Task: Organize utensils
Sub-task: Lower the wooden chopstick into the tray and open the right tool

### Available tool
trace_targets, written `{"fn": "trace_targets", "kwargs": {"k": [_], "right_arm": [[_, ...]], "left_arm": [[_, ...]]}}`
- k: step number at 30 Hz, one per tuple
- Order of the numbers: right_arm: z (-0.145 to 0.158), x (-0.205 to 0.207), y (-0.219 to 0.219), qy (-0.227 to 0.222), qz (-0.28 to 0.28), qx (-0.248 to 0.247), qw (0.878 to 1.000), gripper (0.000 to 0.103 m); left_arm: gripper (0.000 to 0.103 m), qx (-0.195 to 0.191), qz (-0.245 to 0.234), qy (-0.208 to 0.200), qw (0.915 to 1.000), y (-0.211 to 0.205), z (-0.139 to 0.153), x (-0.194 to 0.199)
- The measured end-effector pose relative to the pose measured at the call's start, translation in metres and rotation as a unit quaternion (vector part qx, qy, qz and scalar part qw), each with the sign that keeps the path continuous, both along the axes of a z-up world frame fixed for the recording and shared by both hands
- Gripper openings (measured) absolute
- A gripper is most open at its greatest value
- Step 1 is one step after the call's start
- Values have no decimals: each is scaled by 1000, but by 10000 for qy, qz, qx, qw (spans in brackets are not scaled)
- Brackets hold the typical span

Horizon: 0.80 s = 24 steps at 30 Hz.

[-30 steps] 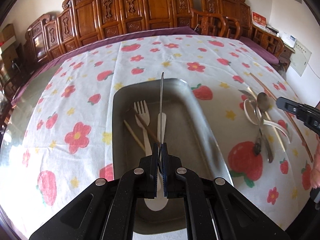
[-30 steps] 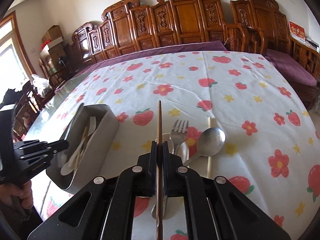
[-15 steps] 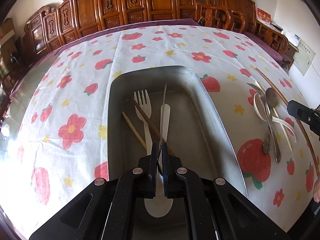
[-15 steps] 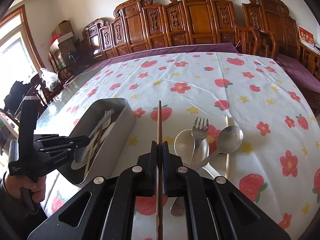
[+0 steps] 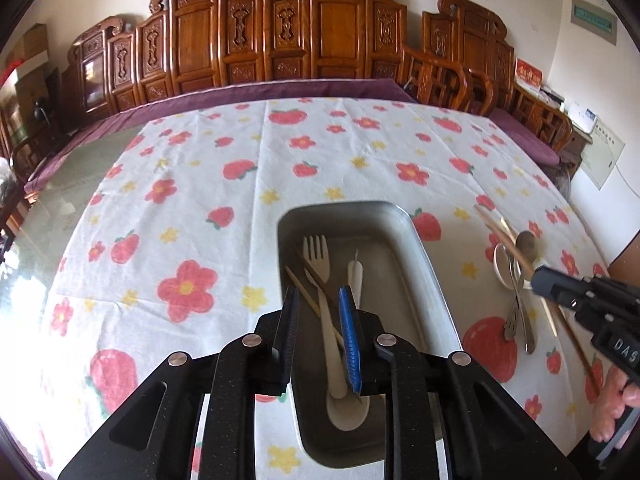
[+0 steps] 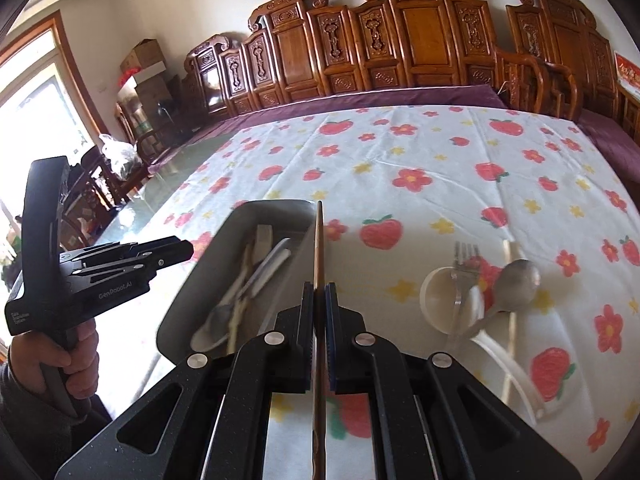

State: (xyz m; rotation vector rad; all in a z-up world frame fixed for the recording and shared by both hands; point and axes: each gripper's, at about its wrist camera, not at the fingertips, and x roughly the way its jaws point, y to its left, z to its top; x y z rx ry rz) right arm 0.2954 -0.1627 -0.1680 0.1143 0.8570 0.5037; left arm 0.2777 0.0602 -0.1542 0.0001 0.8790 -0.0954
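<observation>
Left gripper (image 5: 319,306) just spread apart above the metal tray (image 5: 434,300), nothing between the pads; white fork (image 5: 320,264), white spoon (image 5: 347,410), thin knife (image 5: 355,258) and dark chopstick (image 5: 316,278) lying inside. Right gripper (image 6: 319,298) pinching a brown chopstick (image 6: 318,240) beside the tray's right rim. Metal fork (image 6: 464,264), metal spoon (image 6: 516,280) and white ladle (image 6: 436,300) loose on the strawberry tablecloth (image 6: 420,152)

The brown chopstick (image 6: 319,248) runs off the bottom edge, its lower end cut away. Tray (image 6: 192,304) contents are smeared by blur, pieces hard to separate. The white spoon's (image 5: 346,404) bowl sits partly behind the left gripper (image 5: 318,300).
</observation>
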Motion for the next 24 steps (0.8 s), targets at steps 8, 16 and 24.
{"fn": "trace_targets", "kwargs": {"k": [8, 16, 24], "right_arm": [[-2, 18, 54, 250, 175, 238, 9993, 7], [-18, 40, 98, 555, 202, 371, 9976, 7], [-34, 52, 120, 544, 220, 69, 9983, 9]], "left_arm": [[19, -2, 157, -194, 9997, 27, 15, -6], [19, -138, 314, -294, 9990, 49, 25, -8], [19, -140, 359, -279, 9989, 53, 24, -7]]}}
